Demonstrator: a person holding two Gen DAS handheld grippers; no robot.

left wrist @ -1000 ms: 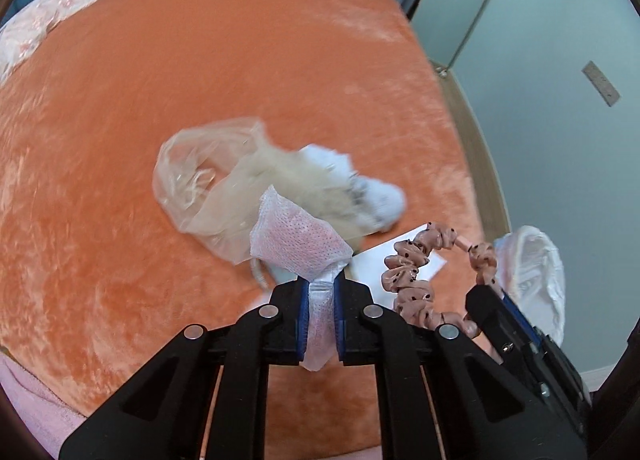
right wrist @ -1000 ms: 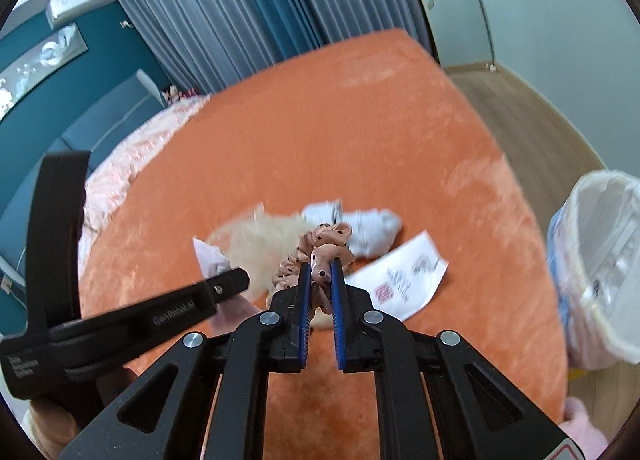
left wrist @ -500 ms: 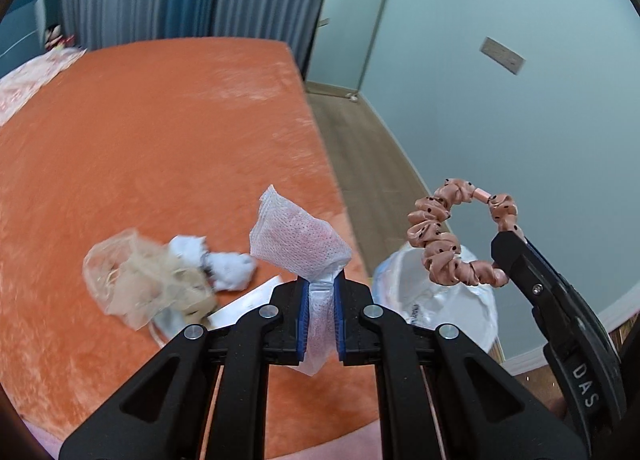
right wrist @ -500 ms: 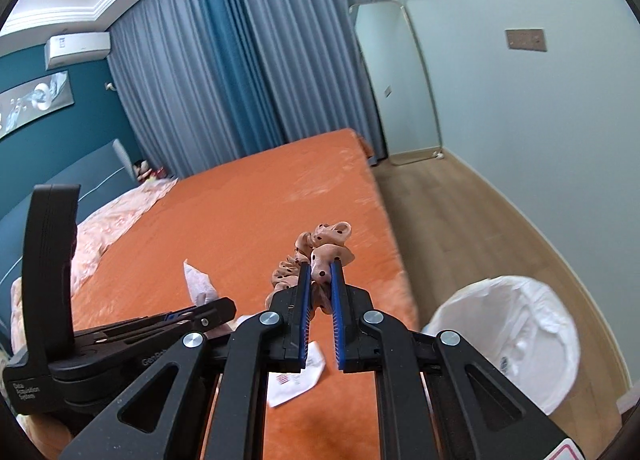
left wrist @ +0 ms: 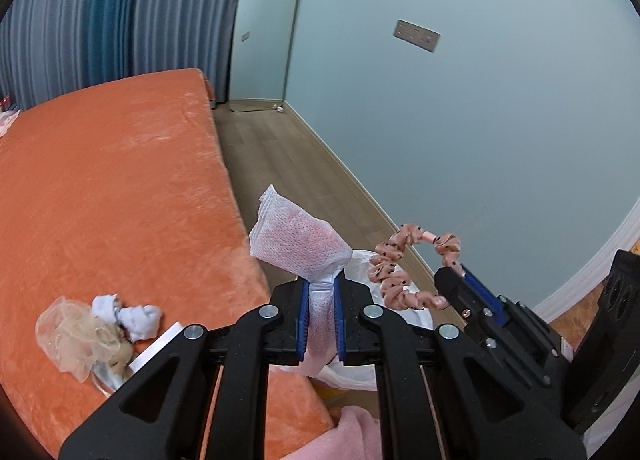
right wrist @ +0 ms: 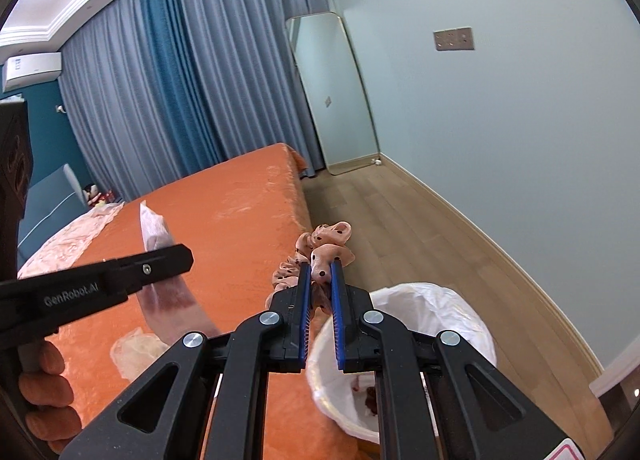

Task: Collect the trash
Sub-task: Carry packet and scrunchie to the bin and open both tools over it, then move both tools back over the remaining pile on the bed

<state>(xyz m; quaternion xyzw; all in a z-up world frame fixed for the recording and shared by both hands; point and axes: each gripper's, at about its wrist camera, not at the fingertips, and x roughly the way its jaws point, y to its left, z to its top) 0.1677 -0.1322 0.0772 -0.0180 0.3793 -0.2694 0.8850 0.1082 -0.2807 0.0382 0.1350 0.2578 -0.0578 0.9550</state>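
Observation:
My left gripper (left wrist: 319, 284) is shut on a white tissue (left wrist: 296, 244) and holds it in the air past the bed's edge. My right gripper (right wrist: 320, 268) is shut on a pink dotted scrunchie (right wrist: 326, 242), also seen in the left wrist view (left wrist: 394, 264). A bin lined with a white bag (right wrist: 424, 308) stands on the floor just below and right of the right gripper. In the left wrist view the bin (left wrist: 372, 268) is mostly hidden behind the left gripper. On the orange bed (left wrist: 112, 188) lie a clear plastic bag (left wrist: 72, 340), a white wad (left wrist: 132, 314) and a paper slip (left wrist: 158, 344).
The wooden floor (right wrist: 400, 220) runs between the bed and the pale blue wall (right wrist: 500, 120). A mirror (right wrist: 332, 92) leans in the far corner beside the curtains (right wrist: 180, 92). Pink cloth (left wrist: 356, 436) lies at the bed's near corner.
Both grippers have lifted and swung right, from over the bed towards the bin. The tissue and scrunchie stayed gripped. The trash on the bed slid left in view.

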